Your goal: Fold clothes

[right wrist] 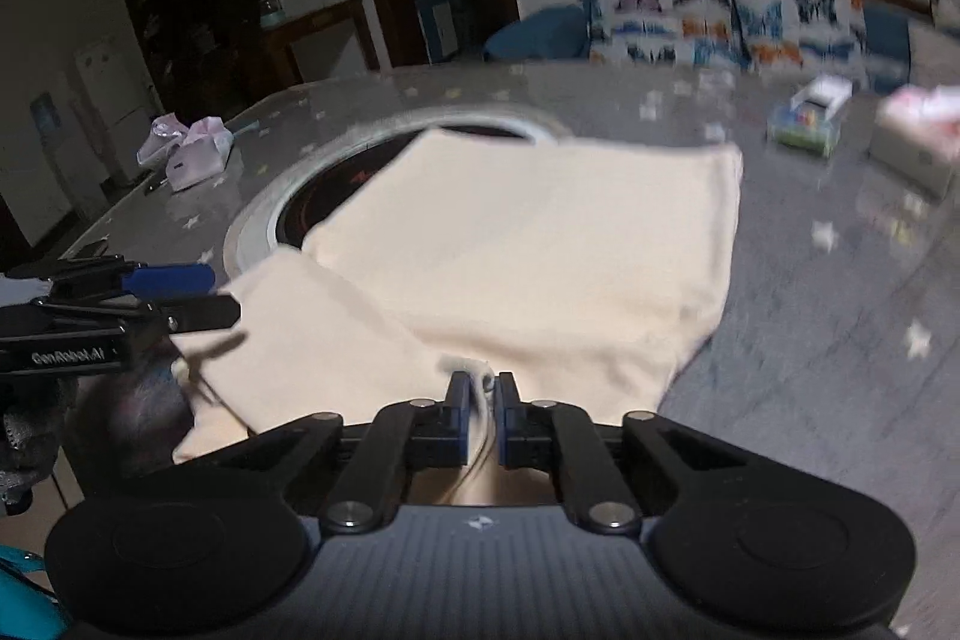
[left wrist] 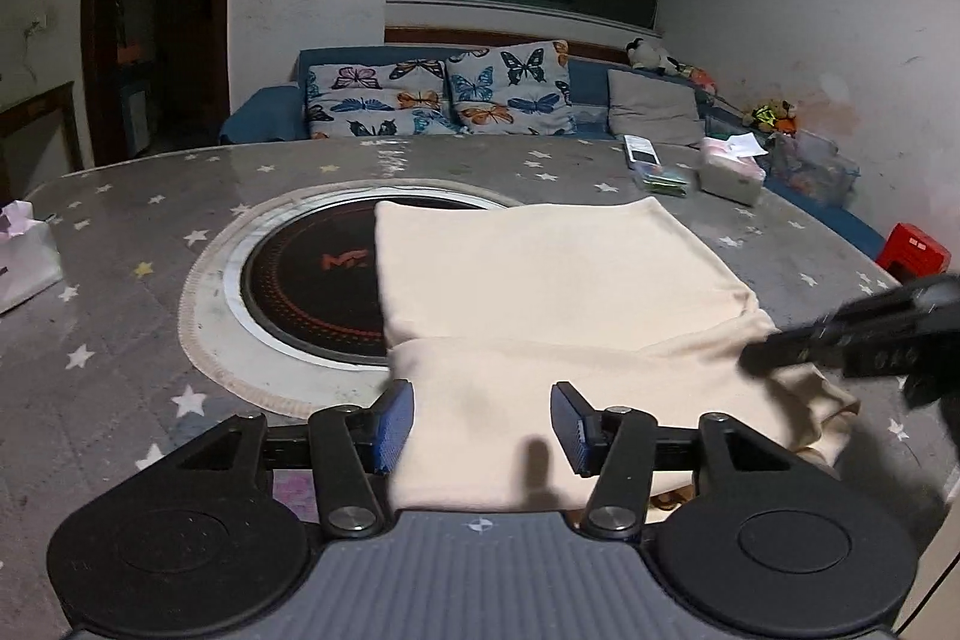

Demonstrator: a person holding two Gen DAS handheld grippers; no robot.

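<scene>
A cream garment (left wrist: 540, 274) lies folded on the grey star-patterned table (left wrist: 120, 316), partly covering a round black hotplate (left wrist: 312, 280). My left gripper (left wrist: 483, 421) stands open at the garment's near left corner. The cloth lies between its blue pads without being pressed. In the right wrist view that gripper (right wrist: 198, 292) sits at the left edge of the garment (right wrist: 540, 232). My right gripper (right wrist: 480, 397) is shut on a small bunched fold at the garment's near edge. It shows blurred at the right in the left wrist view (left wrist: 780, 346).
A tissue box (left wrist: 732, 169), a remote (left wrist: 639, 154) and a small packet (left wrist: 663, 181) sit at the table's far right. A pink-white bag (left wrist: 24, 250) lies at the left edge. Behind the table stands a blue sofa with butterfly cushions (left wrist: 438, 94). A red box (left wrist: 915, 247) is off the right edge.
</scene>
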